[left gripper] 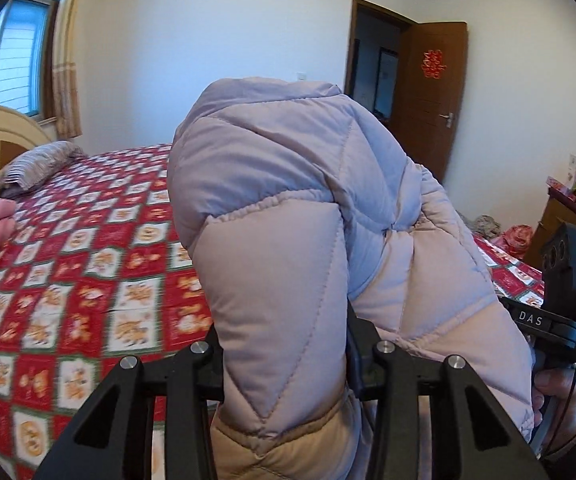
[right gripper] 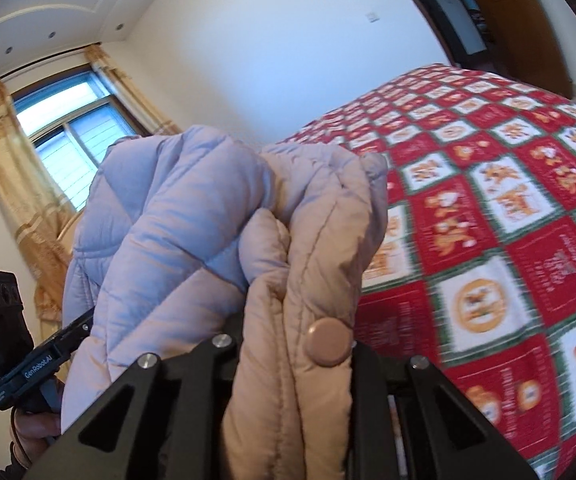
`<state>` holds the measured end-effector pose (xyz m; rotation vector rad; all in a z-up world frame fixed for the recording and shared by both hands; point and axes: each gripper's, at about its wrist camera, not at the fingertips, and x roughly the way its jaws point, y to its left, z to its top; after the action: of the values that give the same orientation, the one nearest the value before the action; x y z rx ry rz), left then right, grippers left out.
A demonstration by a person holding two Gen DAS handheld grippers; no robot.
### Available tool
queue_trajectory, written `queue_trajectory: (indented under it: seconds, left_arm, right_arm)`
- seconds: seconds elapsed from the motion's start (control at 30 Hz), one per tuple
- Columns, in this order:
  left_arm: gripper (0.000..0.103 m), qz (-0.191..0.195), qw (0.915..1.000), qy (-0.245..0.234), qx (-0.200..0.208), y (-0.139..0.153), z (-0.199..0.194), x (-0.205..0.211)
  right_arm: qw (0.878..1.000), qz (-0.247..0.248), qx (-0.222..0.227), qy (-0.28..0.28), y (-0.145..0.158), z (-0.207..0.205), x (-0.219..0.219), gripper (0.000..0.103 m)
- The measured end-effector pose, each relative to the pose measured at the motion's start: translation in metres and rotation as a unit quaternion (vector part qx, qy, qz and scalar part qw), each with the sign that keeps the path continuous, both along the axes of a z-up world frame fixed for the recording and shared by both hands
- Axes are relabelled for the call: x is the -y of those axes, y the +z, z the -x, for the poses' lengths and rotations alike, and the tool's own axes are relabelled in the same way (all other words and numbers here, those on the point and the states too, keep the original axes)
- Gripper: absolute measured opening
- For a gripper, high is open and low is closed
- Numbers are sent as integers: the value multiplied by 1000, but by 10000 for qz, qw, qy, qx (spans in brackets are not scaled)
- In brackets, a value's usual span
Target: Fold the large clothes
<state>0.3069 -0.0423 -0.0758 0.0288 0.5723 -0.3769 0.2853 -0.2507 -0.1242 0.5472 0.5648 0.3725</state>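
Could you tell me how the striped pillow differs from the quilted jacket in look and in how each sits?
The pillow has grey and white stripes; the jacket is plain pale lilac and beige with diamond stitching. The pillow lies on the red patterned bedspread by the headboard; the jacket is held up, bunched, with the left gripper and right gripper both shut on it. Both look soft and padded.
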Motion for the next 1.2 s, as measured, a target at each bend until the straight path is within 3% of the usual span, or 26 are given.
queue_trajectory:
  seconds: [0.4,1.2]
  left_arm:
    - [43,123,9988,483,-28,-6,13,-66]
    - [43,314,9936,1072,-160,-20,33,-155]
  right_arm:
    - [9978,256,21,608,9,-19,-65,20]
    - [9878,652,-57,1413,12,-33,-166,20]
